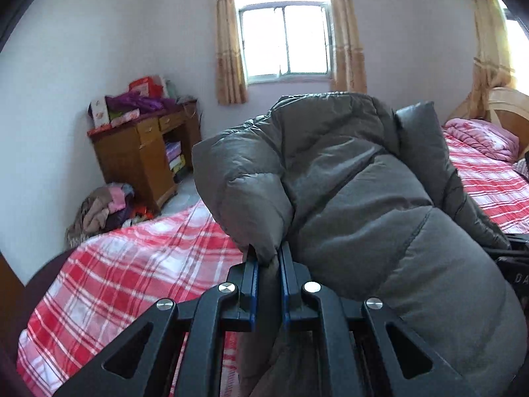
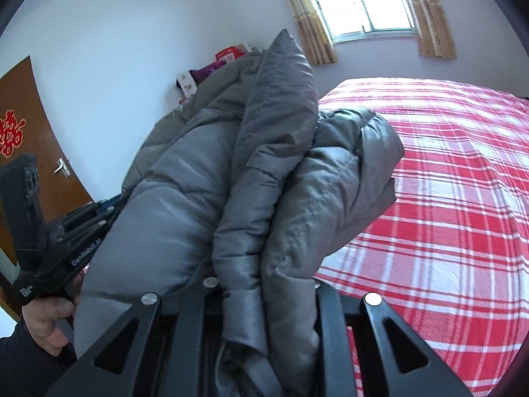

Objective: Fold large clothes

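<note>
jacket (image 1: 347, 198) above bed (image 1: 139, 264), cabinet (image 1: 142, 152) behind

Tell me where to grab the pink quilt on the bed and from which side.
Grip the pink quilt at its bunched near edge, coming from above on the foot side of the bed. It lies heaped against the headboard, so its back is blocked.

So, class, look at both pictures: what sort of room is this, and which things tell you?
Most likely a home bedroom: a bed with a red-and-white checked sheet, a wooden cabinet piled with boxes, and a curtained window.
</note>
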The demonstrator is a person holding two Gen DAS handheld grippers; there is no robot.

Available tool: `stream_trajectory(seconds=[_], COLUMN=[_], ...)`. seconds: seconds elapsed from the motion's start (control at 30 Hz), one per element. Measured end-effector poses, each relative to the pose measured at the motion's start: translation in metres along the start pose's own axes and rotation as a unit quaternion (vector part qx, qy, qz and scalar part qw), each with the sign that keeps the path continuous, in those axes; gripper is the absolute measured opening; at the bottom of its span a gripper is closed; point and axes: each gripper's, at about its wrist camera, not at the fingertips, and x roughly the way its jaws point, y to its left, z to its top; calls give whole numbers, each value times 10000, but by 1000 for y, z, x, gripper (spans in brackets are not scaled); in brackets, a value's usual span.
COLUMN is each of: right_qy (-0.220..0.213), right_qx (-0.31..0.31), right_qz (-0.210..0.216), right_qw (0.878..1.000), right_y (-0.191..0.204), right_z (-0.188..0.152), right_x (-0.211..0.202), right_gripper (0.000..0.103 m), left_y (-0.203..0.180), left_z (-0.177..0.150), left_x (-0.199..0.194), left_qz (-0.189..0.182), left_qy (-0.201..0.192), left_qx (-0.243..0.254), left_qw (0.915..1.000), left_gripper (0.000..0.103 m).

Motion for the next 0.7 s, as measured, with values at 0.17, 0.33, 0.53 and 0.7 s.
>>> stream_trajectory(seconds=[0.17,0.33,0.53,0.7], right_qy=[240,416,659,740], right_qx=[-114,-86,12,32], right_qz=[-26,-34,-81,-206], right_qw=[9996,9991,9978,9970], right_y=[9,13,8,8], right_z=[-2,-7,-15,-16], right_x=[25,42,60,68], right_gripper=[20,20,21,25], left_y=[22,38,41,44], left_z=[-16,-29,-43,-49], left_x=[26,42,61,69], left_qz=[101,181,286,356], left_qy=[246,397,644,727], left_qx=[-110,-119,-146,-166], left_qw=[9996,9990,9974,9966], left_gripper=[10,10,16,25])
